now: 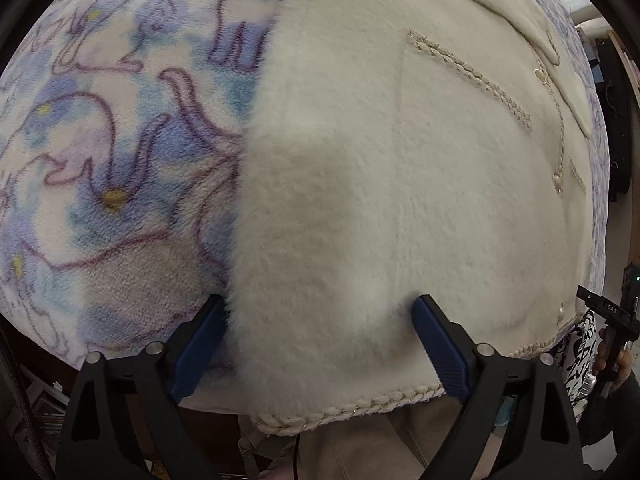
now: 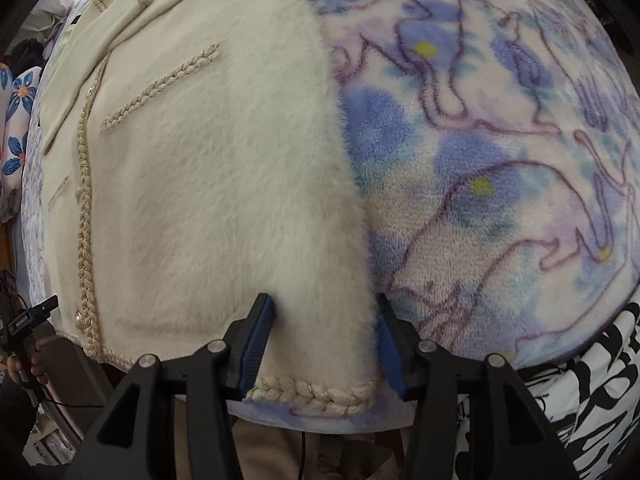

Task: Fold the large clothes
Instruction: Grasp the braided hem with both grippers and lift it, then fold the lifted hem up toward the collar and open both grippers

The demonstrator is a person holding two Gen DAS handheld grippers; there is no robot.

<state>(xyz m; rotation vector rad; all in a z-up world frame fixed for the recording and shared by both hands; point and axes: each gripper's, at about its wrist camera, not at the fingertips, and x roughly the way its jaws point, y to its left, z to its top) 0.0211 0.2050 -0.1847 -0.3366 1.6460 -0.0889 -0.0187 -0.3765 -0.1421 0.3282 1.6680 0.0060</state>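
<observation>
cream coat (image 1: 380, 200) lies flat on floral fleece blanket (image 1: 100, 160).

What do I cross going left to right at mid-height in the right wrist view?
Flower-print fabric at the edge → braided trim → fluffy cream coat → blue and purple fleece blanket.

A fuzzy cream coat (image 1: 400, 200) with braided cord trim lies on a plush printed fleece blanket (image 1: 120, 160).

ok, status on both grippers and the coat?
Left gripper open, right gripper open, each straddling a side edge near the hem. Cream coat flat on the blanket. Nothing in the way.
</observation>
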